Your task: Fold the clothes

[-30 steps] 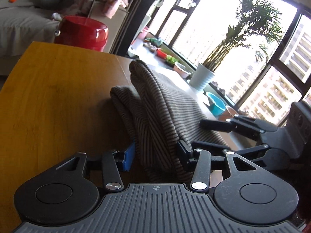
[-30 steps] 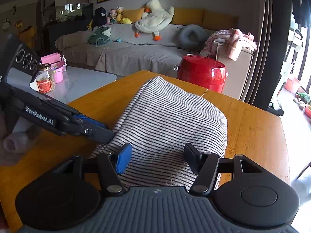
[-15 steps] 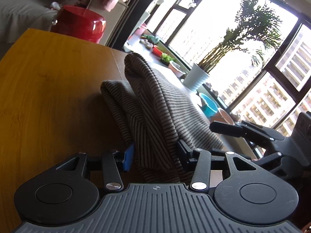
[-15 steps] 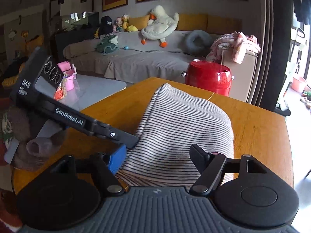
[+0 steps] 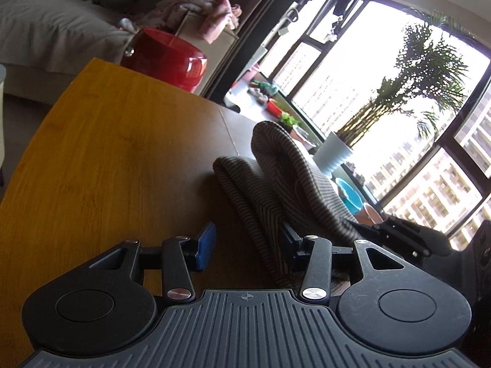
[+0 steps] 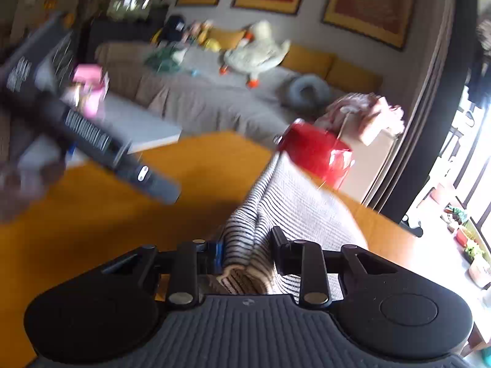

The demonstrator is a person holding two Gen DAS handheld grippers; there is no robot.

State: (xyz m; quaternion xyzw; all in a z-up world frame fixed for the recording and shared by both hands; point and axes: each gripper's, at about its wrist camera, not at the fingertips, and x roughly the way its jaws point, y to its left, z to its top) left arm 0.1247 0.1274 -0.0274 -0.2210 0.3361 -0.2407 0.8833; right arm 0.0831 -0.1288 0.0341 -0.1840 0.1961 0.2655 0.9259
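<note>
From the left wrist, the left tongs (image 5: 245, 245) stand released, the striped cloth (image 5: 276, 190) on the wooden table (image 5: 107, 153) brushing one finger.

From the right wrist, blurred, the right tongs (image 6: 247, 250) grasp the cloth's (image 6: 294, 202) bunched edge.

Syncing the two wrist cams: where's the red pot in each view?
Left wrist: red pot upper left, past the far edge of the wooden table.
Right wrist: red pot right of centre, blurred, behind the striped garment.
Shared landmark: the pink clothes pile behind the pot.
</note>
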